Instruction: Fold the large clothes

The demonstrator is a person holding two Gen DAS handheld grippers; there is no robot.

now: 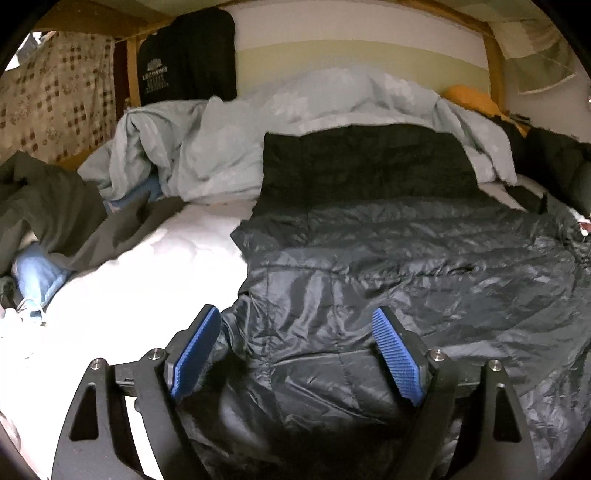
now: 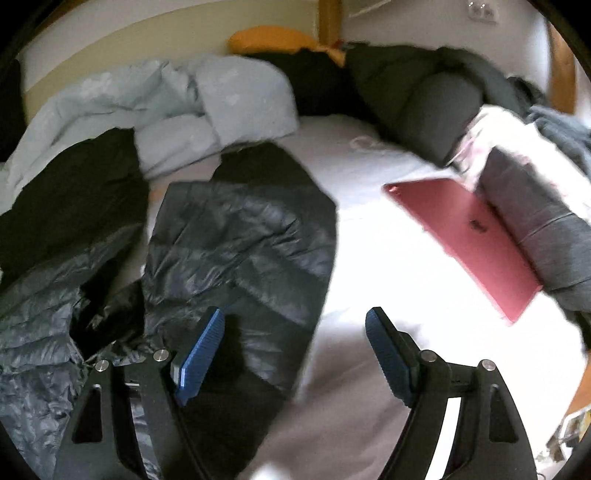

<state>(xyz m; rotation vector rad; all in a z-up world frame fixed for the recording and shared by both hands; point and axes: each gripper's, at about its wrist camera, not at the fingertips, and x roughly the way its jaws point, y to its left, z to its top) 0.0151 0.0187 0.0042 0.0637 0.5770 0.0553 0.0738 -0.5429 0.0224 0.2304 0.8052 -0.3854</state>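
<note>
Left gripper point(image 1: 299, 354) poised low over the dark quilted puffer jacket point(image 1: 406, 266), blue-padded jaws spread wide, nothing pinched between them. Jacket spread flat across the white bed sheet point(image 1: 155, 266), its black lining turned up at the far edge. Right gripper point(image 2: 295, 354) likewise gaping and empty, left finger point(image 2: 201, 354) above the jacket's sleeve point(image 2: 243, 236), right finger over bare sheet. Beyond, to the right, a pink laptop point(image 2: 469, 236) partly tucked under a folded grey garment point(image 2: 539, 229). Farther back, a rumpled pale-blue duvet point(image 1: 295, 122) heaped against the wall, a grey-green garment point(image 1: 48, 206) bunched at the left, an orange cushion point(image 2: 273, 38) by the wooden bedpost point(image 2: 330, 22). Right wrist view blurred.
</note>
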